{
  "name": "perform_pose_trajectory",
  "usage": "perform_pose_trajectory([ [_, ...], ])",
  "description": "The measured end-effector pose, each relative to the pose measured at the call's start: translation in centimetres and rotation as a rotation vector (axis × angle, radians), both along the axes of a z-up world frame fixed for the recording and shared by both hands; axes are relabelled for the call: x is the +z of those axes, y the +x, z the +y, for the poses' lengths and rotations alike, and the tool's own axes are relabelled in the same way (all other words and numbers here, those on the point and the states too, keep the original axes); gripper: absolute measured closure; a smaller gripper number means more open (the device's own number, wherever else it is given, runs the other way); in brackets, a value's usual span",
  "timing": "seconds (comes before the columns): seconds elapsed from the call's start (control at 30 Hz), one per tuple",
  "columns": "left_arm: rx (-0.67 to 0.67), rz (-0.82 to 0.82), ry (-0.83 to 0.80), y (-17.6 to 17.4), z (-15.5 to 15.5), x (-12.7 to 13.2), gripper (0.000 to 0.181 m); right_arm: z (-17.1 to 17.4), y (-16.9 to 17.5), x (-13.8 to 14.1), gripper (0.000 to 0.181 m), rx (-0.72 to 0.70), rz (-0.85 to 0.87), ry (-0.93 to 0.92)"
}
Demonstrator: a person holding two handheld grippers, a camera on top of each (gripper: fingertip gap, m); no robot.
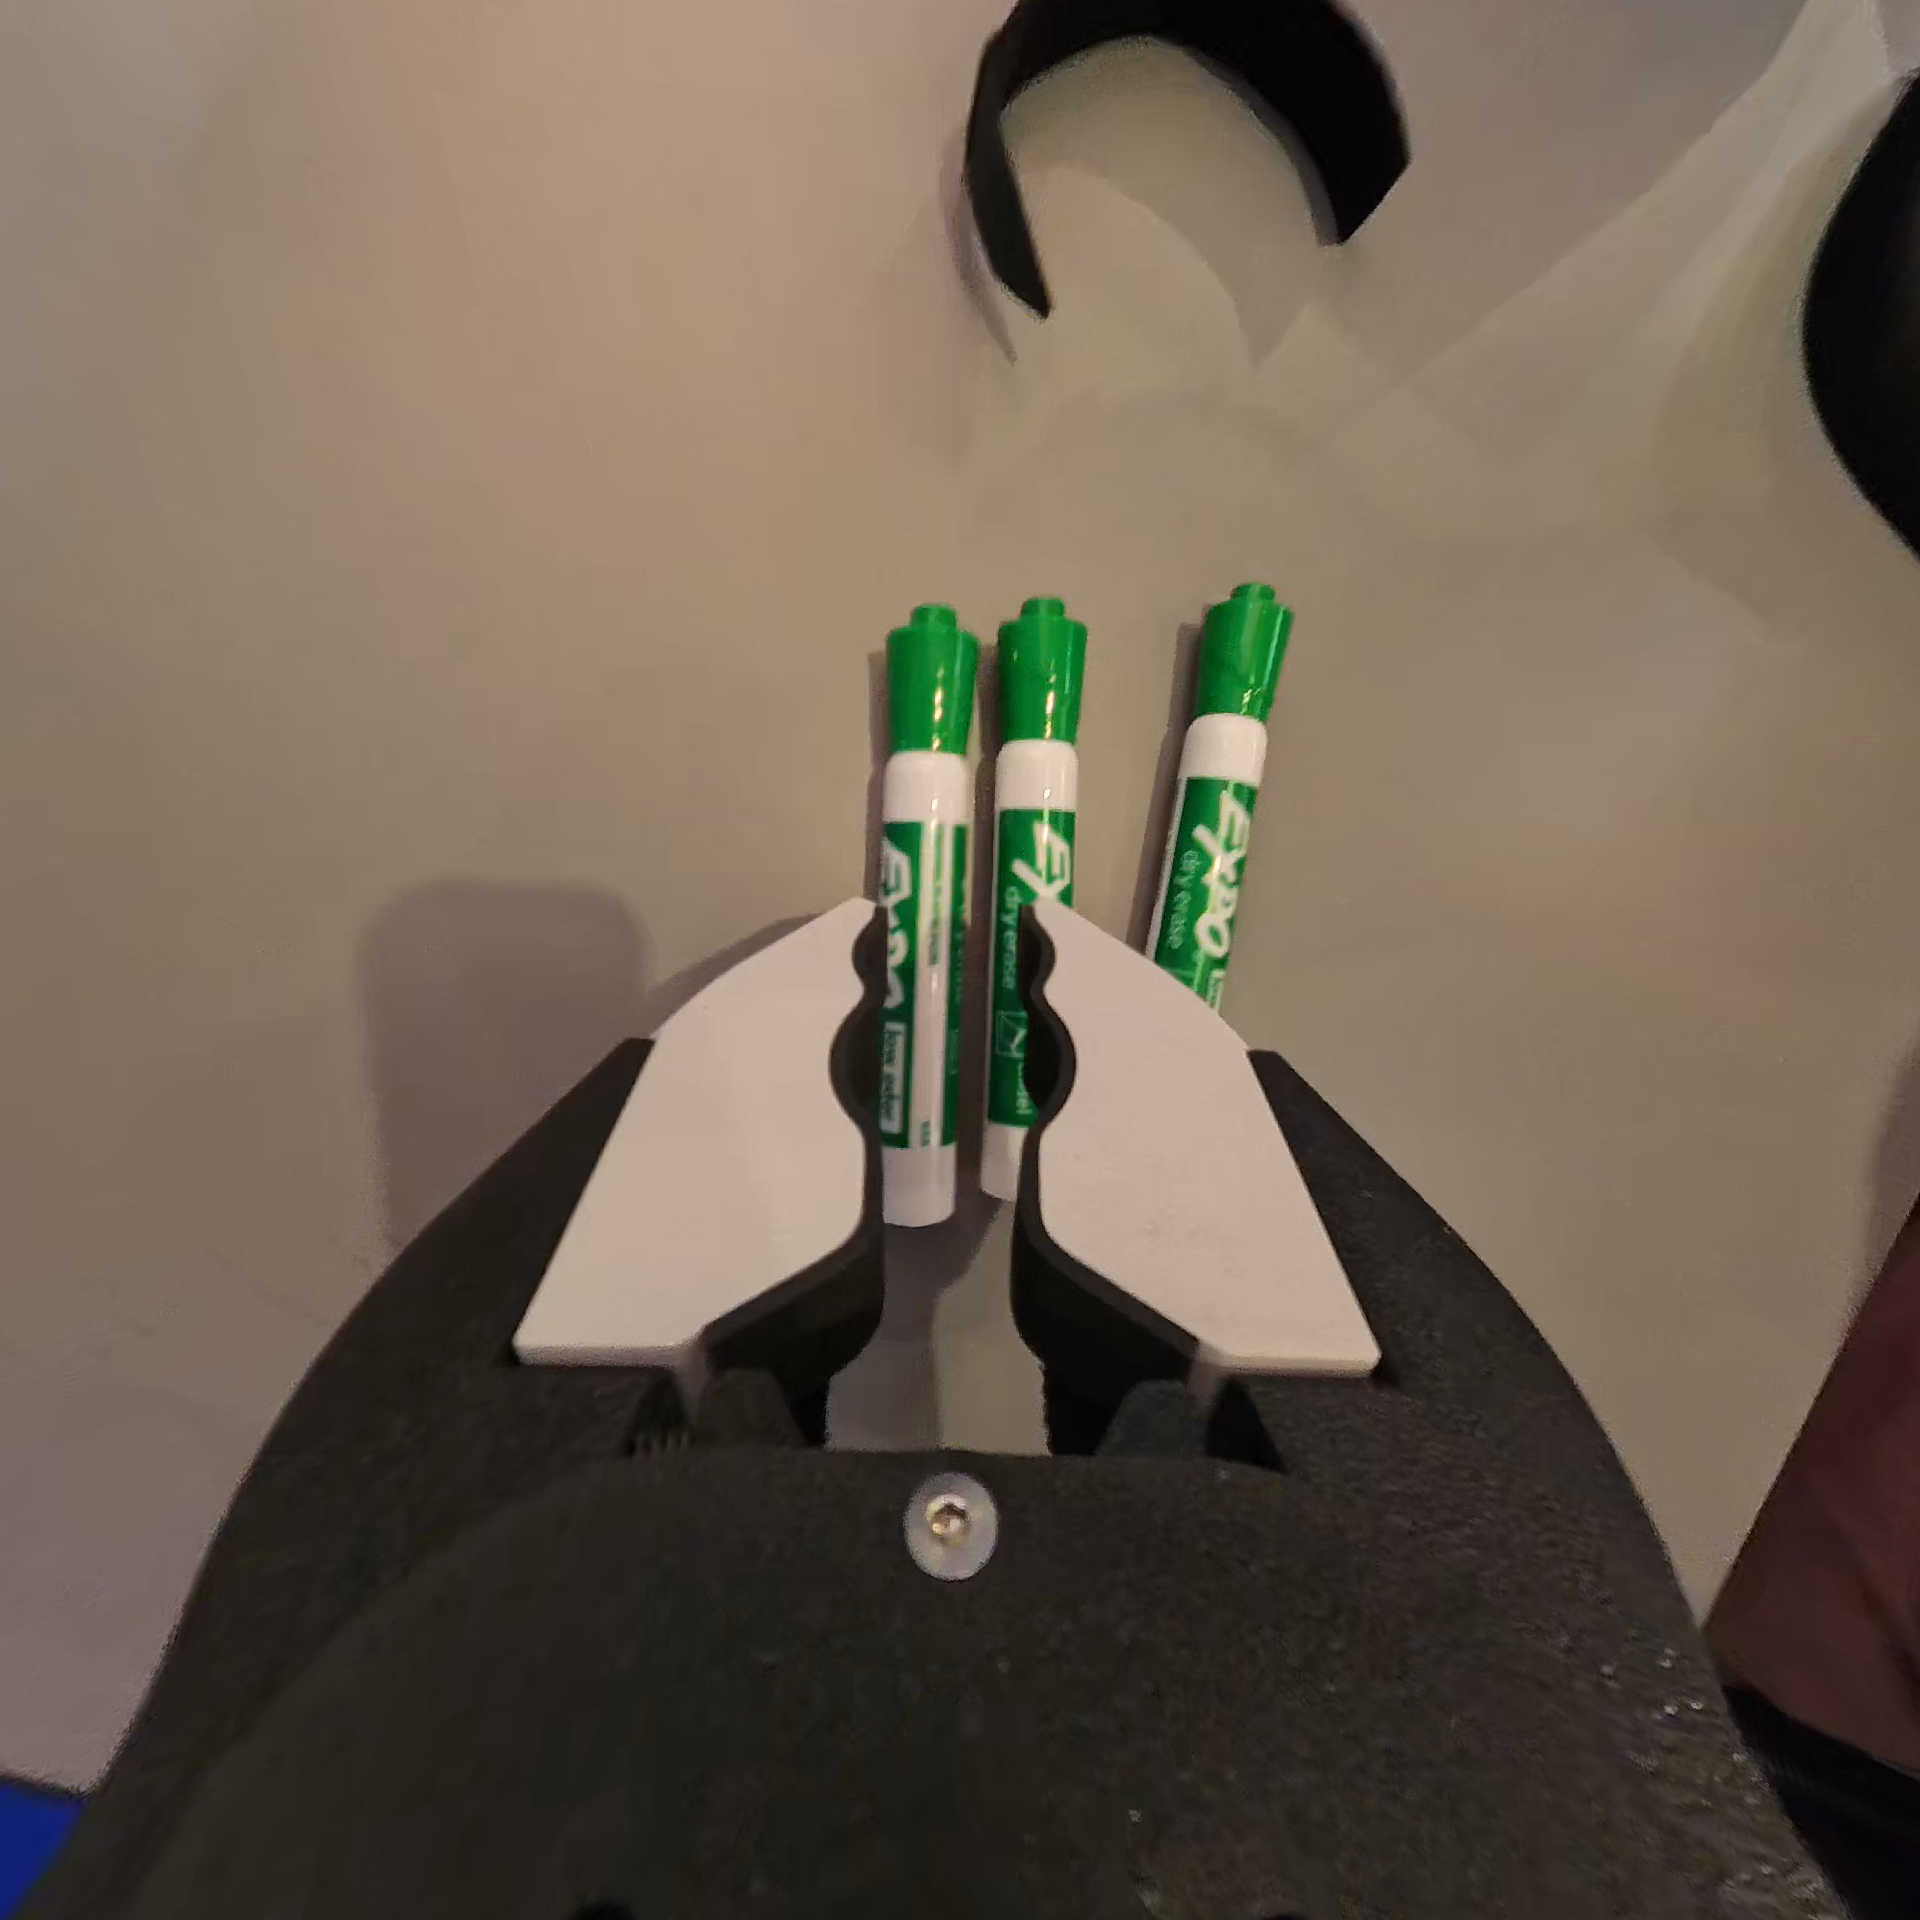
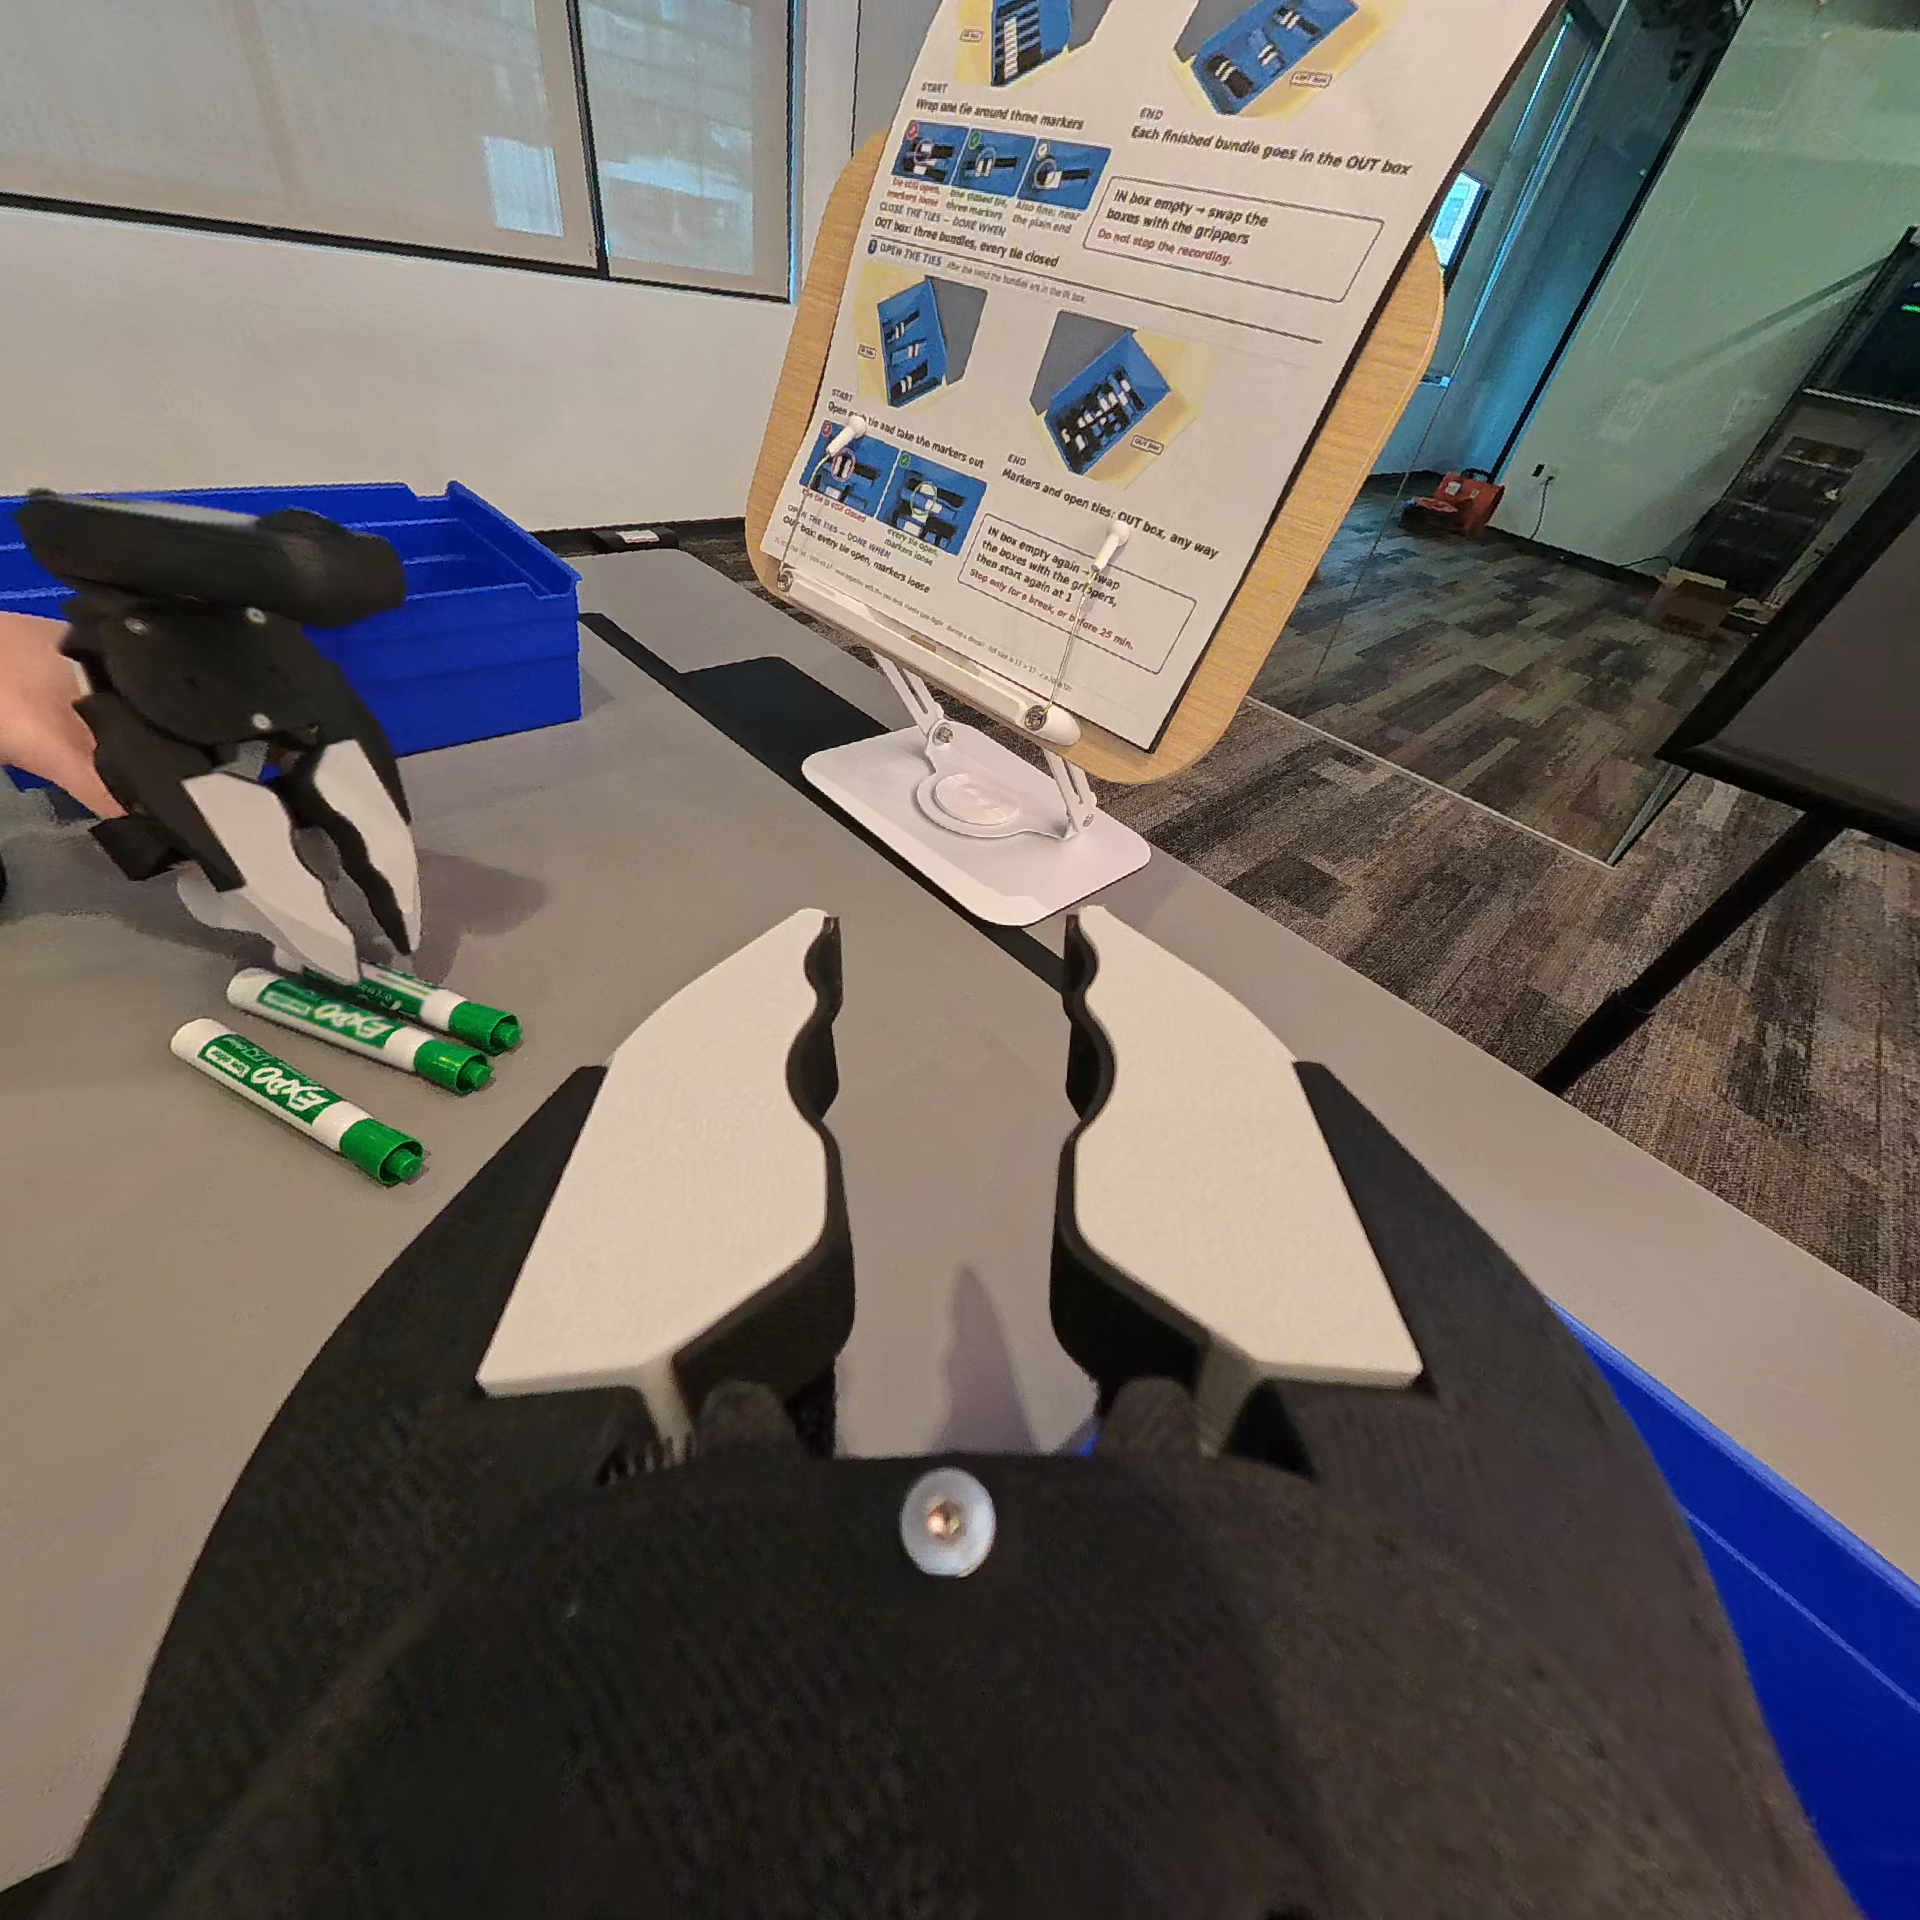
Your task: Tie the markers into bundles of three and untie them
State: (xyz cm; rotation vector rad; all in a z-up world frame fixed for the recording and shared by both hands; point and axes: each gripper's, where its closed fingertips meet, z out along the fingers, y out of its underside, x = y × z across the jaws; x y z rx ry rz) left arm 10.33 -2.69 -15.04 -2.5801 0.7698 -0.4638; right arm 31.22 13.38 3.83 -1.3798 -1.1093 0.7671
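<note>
- Markers: three green-capped ones lie loose on the grey table (image 2: 727, 790), none bundled. In the left wrist view I count a near-left marker (image 1: 925, 935), a middle marker (image 1: 1034, 883) and an outer marker (image 1: 1221, 810).
- Left gripper (image 1: 945, 925) sits right over the first two, fingers parted, nothing clamped that I can see. From the right wrist view its tips (image 2: 358, 951) come down onto the pair; whether they touch I can't tell.
- Key relation: marker long axes run straight ahead along the left fingers, caps at the far end. The pair shows through the gap between the jaws; the outer marker lies just off the right finger, apart from the pair.
- Black strap (image 1: 1174, 135), curled open, lies well ahead of the caps, slightly right. I take it for the tie.
- Right gripper (image 2: 951, 935) is held off the table, jaws apart and empty. Markers lie well to its left, so the left claw is clearly nearer.
- My read: the outer marker wants nudging in against the pair before any wrap.
</note>
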Motion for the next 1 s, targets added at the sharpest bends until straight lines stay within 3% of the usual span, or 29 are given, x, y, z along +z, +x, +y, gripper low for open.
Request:
perform_pose_trajectory([
  [0.13, -0.031, -0.003, 0.093, 2.5, -0.9, 1.7, 0.159, 0.0, 0.0, 0.0, 0.139, -0.001, 0.002, 0.000],
  [0.33, -0.112, 0.192, 0.191, 5.6, -3.1, 0.3, 0.160, 0.0, 0.0, 0.1, 0.139, 0.000, 0.002, 0.002],
  [0.57, -0.099, 0.308, 0.173, 4.9, -3.2, -2.4, 0.163, -0.1, 0.2, 0.3, 0.139, 0.004, 0.013, 0.003],
  [1.0, 0.000, 0.329, 0.203, 3.4, -3.4, -1.8, 0.160, -0.2, 0.2, 0.4, 0.139, 0.008, 0.021, 0.005],
])
